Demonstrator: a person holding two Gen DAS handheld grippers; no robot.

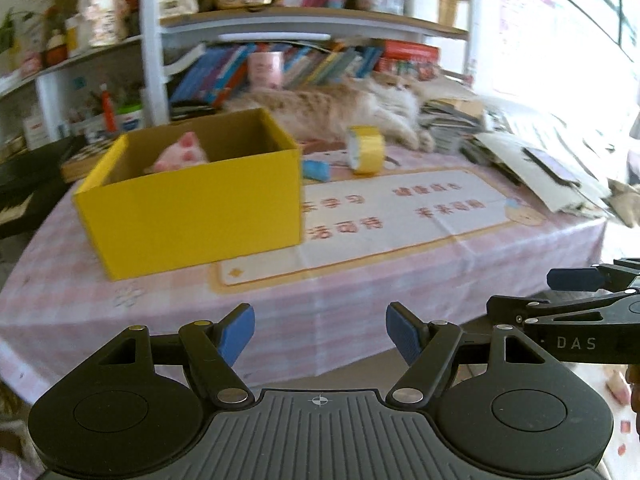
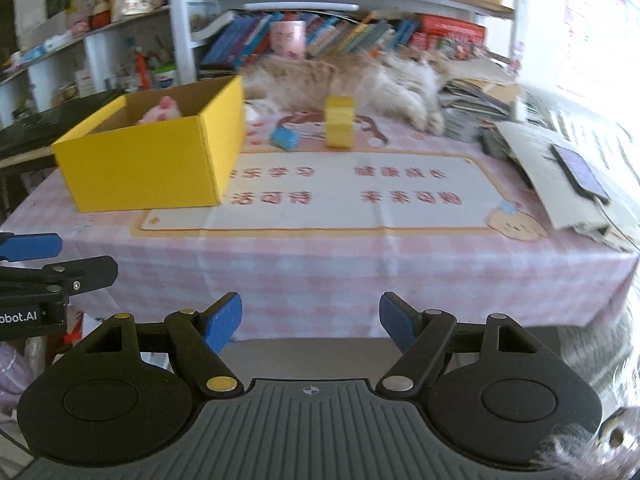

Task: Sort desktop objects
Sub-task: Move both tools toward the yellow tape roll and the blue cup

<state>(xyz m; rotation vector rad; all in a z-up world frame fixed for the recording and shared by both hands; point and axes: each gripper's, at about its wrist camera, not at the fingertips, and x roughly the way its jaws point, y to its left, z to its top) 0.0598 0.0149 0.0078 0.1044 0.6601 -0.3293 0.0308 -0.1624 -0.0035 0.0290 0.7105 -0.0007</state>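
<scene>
Both fingers of the left gripper [image 1: 320,334] are standing apart with nothing between them, hovering short of the surface [image 1: 360,292] near its front edge; in the left wrist view the yellow box [image 1: 192,200] is sitting at ten o'clock with a pink plush toy [image 1: 182,156] already lying inside; the yellow tape roll [image 1: 365,150] is standing on its edge at about one o'clock and the blue eraser [image 1: 316,170] is lying just left of it, at twelve; the right gripper [image 1: 560,300] is showing at three o'clock.

Seen from the right wrist, the right gripper's fingers [image 2: 224,322] are likewise spread and empty; the tape roll [image 2: 339,127] is sitting at twelve o'clock and the eraser [image 2: 285,138] at eleven, both near the box [image 2: 152,160]; the roll is probably light, stiff and prone to rolling, so pinching across its flat faces seems best; the eraser looks small, light and grippy, best taken across its short sides; a cat [image 2: 360,76] is lying right behind both, and a stack of papers [image 2: 560,168] is crowding two o'clock.
</scene>
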